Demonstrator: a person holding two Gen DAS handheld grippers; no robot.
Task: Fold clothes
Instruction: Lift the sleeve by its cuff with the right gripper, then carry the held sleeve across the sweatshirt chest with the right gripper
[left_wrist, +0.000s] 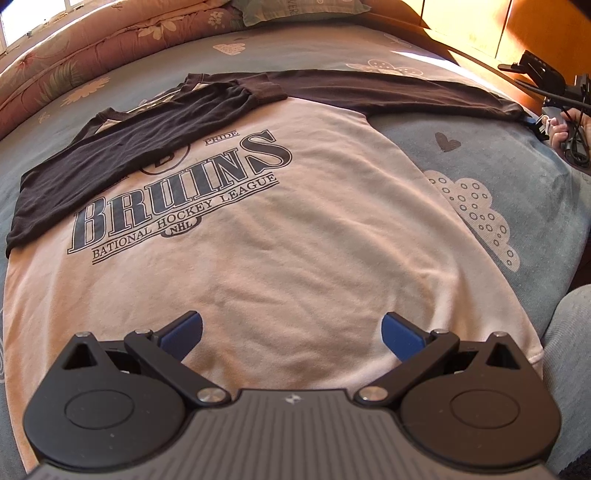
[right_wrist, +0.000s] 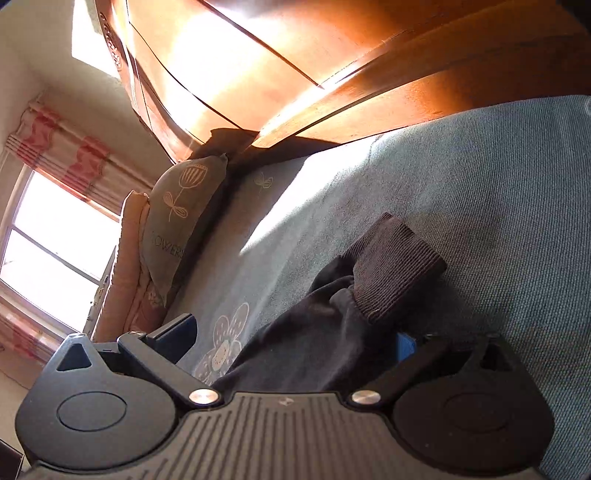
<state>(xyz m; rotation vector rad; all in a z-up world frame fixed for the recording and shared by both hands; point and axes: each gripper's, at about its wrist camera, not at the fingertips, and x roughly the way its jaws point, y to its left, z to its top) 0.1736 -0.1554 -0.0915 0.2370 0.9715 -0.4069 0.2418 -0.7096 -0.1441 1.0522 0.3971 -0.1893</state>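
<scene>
Lying flat, front up, on blue bedspread: cream raglan sweatshirt (left_wrist: 280, 236) with dark sleeves, left one folded across chest.

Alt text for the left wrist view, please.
A cream raglan shirt with dark sleeves and a BRUINS print lies flat on a blue bedspread, one sleeve folded across its chest. The open left gripper hovers over the hem, holding nothing.

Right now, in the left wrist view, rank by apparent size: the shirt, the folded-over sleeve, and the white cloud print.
1. shirt
2. folded-over sleeve
3. white cloud print
</scene>
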